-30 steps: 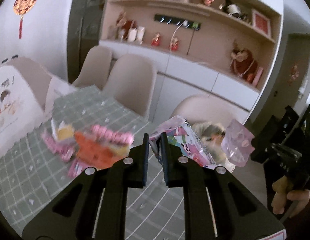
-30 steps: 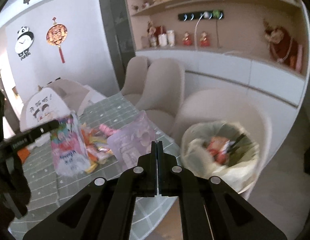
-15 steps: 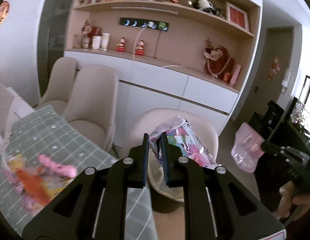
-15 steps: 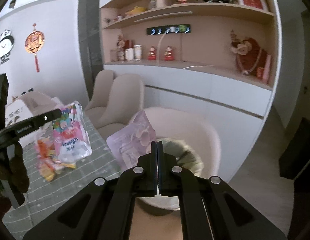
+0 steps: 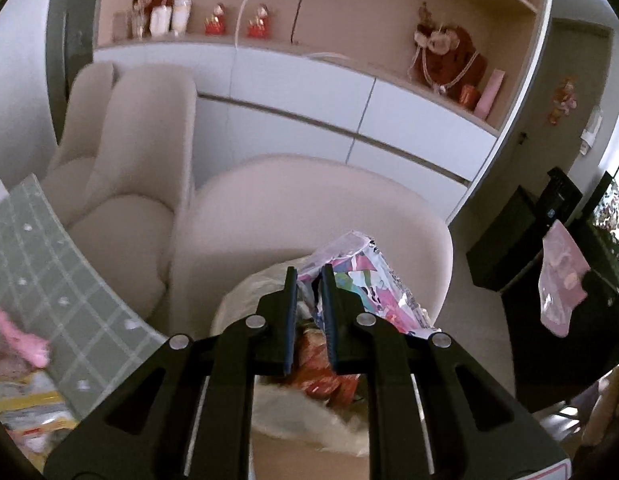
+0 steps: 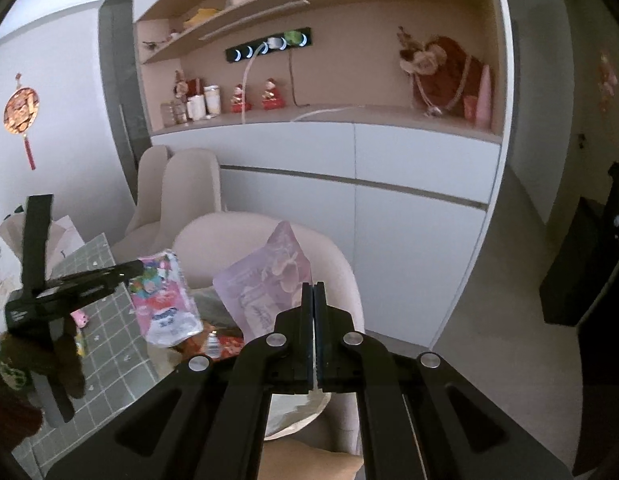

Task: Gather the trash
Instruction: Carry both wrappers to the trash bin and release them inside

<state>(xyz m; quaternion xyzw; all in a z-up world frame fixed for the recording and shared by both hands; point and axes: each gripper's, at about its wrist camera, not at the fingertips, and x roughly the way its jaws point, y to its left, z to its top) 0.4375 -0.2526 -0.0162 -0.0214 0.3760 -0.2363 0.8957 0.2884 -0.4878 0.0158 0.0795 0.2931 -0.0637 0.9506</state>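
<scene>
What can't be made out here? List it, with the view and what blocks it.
- Trash bin, left wrist view: its contents are mostly covered by the left gripper and the colourful wrapper it grips.
- Same bin, right wrist view: its rim is hidden behind the right gripper and the lilac pouch it holds.
- Wrappers on the table, left wrist view: blurred and cut off by the edge.
- Print on both packets: too small to read.

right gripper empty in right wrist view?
No, the right gripper is shut on a pale purple pouch that sticks up from its closed tips.
</scene>
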